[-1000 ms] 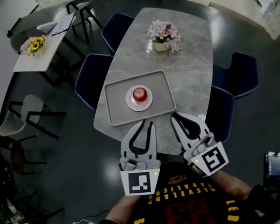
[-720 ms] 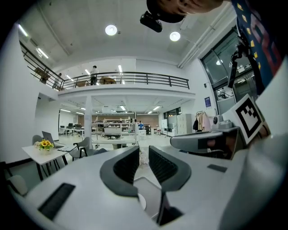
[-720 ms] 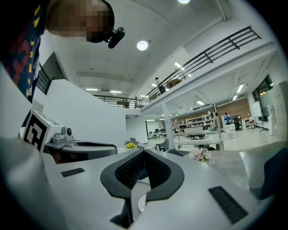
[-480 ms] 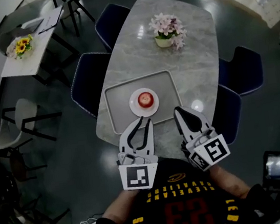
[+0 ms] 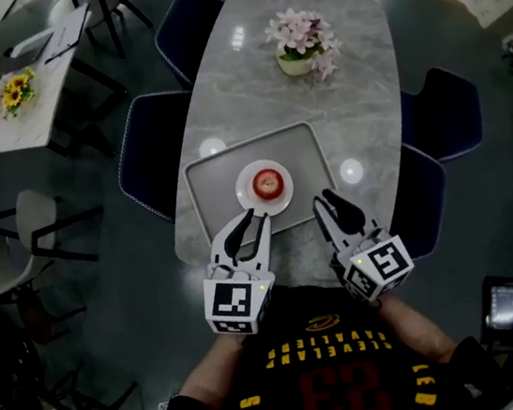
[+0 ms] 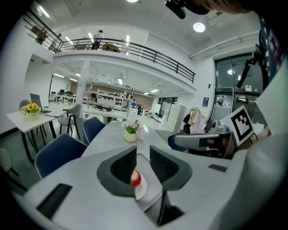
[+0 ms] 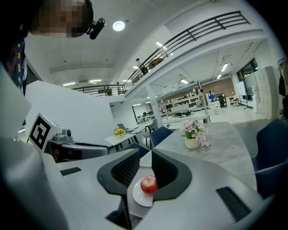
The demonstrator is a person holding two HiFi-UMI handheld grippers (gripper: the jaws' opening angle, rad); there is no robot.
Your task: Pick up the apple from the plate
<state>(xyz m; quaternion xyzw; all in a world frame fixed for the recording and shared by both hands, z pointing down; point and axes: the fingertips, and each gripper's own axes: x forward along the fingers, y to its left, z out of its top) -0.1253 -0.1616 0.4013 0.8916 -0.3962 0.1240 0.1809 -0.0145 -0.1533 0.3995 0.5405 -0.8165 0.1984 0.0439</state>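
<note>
Small round red apple [image 5: 270, 183] is sitting upright at the centre of a round white plate [image 5: 248, 200], stem dimple facing up. Skin is showing glossy red with a paler patch near the top. The right gripper view is giving the clearest look at the apple [image 7: 149, 183]: whole, no cuts visible.

Plate is resting mid-way in a grey rectangular tray [image 5: 203, 174] with a raised rim. Tray is lying on the near end of a grey marble-look oval table [image 5: 361, 104].

Left gripper [image 5: 246, 225] is hovering with its tips over the tray's near rim in the head view, just short of the plate. Its jaws are standing slightly apart, released, nothing clamped. In the left gripper view the apple [image 6: 135, 179] is showing low in the gap, partly hidden behind the left jaw and beyond the tips, not touched.

Right gripper [image 5: 324, 201] is hanging beside it at the tray's near right corner. Its jaws are also parted by a narrow gap and empty. The apple is lying ahead of the tips and below them.

A cream pot of pink flowers [image 5: 303, 49] is standing at the far end of the table, well apart from the tray. Dark blue upholstered chairs [image 5: 148, 158] are lining both long sides.
</note>
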